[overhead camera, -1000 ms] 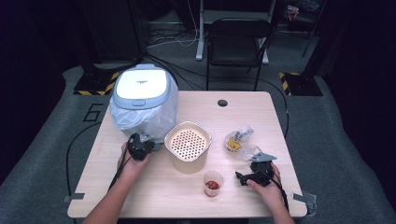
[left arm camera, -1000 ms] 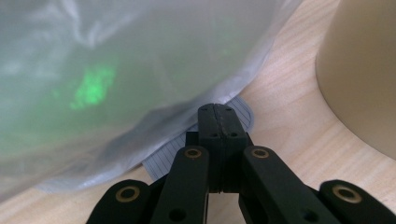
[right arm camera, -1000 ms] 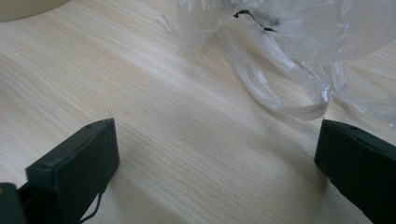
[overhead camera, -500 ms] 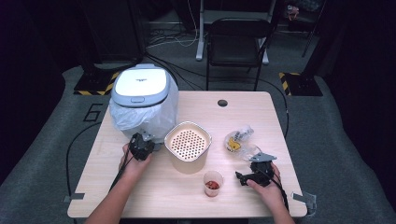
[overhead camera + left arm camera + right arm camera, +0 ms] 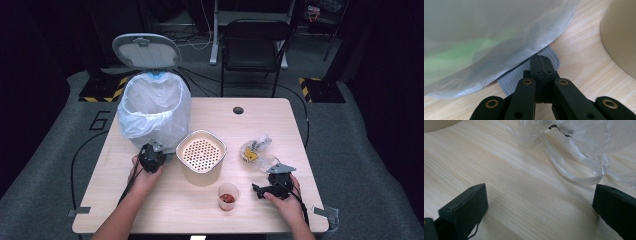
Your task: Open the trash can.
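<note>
One table (image 5: 210, 220) carrying one lined waste bin (image 5: 152, 112) with one raised lid (image 5: 146, 51), one perforated beige container (image 5: 201, 156), one small cup (image 5: 228, 196), one crumpled clear bag (image 5: 255, 151); two hand-held grippers, left (image 5: 151, 156) and right (image 5: 260, 191); one chair (image 5: 255, 45) behind.

In the left gripper view, the ribbed grey pedal (image 5: 549, 58) lay partly under the bin liner (image 5: 499, 35) and partly behind the closed jaws, so its full outline could not be made out; what showed green through the liner was too blurred to name. The beige container (image 5: 621, 37) was cut off by the right edge. In the right gripper view, the clear plastic bag (image 5: 584, 142) ran off the top edge, its contents out of frame. In the high view, the red contents of the small cup (image 5: 227, 196) were too small to identify, as were the items inside the plastic bag (image 5: 255, 152)
</note>
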Demonstrator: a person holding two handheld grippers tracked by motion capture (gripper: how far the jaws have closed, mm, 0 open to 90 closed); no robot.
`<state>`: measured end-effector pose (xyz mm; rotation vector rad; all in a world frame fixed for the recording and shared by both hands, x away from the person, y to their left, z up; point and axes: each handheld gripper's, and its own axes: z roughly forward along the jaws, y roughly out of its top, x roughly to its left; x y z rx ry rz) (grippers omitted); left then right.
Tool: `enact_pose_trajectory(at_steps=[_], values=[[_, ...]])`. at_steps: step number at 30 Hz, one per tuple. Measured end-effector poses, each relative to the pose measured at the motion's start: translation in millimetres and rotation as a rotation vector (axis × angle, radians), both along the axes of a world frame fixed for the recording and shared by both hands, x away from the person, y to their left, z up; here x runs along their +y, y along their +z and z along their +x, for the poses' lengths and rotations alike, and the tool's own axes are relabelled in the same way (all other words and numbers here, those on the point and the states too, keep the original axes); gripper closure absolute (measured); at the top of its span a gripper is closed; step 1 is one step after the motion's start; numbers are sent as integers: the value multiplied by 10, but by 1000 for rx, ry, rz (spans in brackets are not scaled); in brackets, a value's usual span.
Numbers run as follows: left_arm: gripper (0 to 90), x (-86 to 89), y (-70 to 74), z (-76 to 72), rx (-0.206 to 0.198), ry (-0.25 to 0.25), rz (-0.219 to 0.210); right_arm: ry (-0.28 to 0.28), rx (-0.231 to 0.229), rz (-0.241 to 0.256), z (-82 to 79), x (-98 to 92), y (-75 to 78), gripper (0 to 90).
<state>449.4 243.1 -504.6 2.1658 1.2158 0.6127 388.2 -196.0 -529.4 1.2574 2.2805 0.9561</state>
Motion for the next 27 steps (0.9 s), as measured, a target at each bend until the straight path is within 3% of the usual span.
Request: enact_pose_trajectory(at_steps=[9, 15, 17, 21, 27], values=[[900, -31, 8, -19, -8, -25, 57, -7, 8, -6, 10, 11, 11, 0], [900, -7, 6, -10, -1, -30, 33, -22, 13, -1, 0, 25, 17, 18], [900, 7, 10, -7, 10, -33, 22, 7, 14, -13, 5, 4, 27, 34], [900, 11, 2, -5, -1, -36, 14, 5, 8, -10, -7, -9, 59, 157], [900, 3, 3, -10, 0, -23, 16, 20, 35, -17, -16, -20, 96, 203]])
